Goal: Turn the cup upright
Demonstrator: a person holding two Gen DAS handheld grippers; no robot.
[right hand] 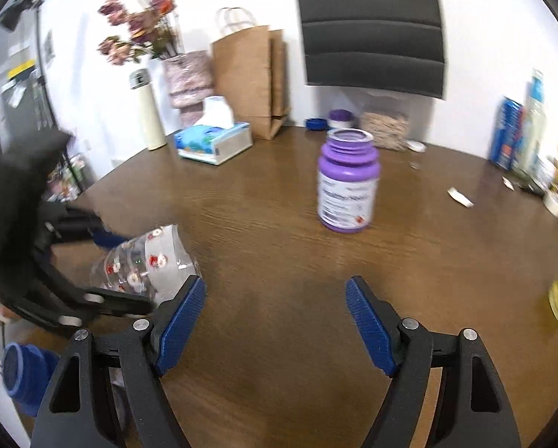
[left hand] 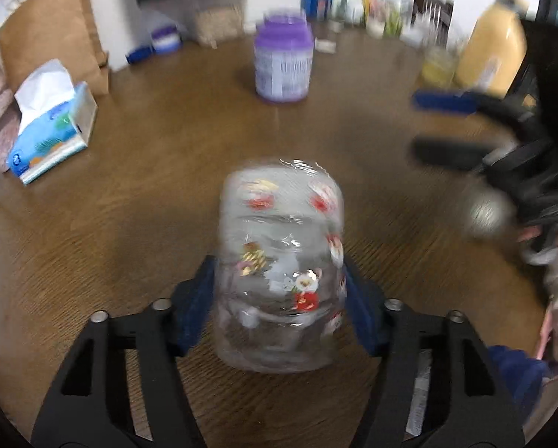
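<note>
The left gripper (left hand: 279, 298) clamps the clear cup (left hand: 281, 265) above the table (left hand: 148, 171) — the right gripper (right hand: 275, 317) gapes, holding nothing.

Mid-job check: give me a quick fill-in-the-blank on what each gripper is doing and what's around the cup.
1. The clear cup sits between the fingers of the ____ gripper.
2. The right gripper is open and holds ____.
3. The jar standing farther back on the table is ____ in colour.
4. The tissue box stands in front of a brown ____ bag.

Missing words: left; nothing; purple; paper
</note>
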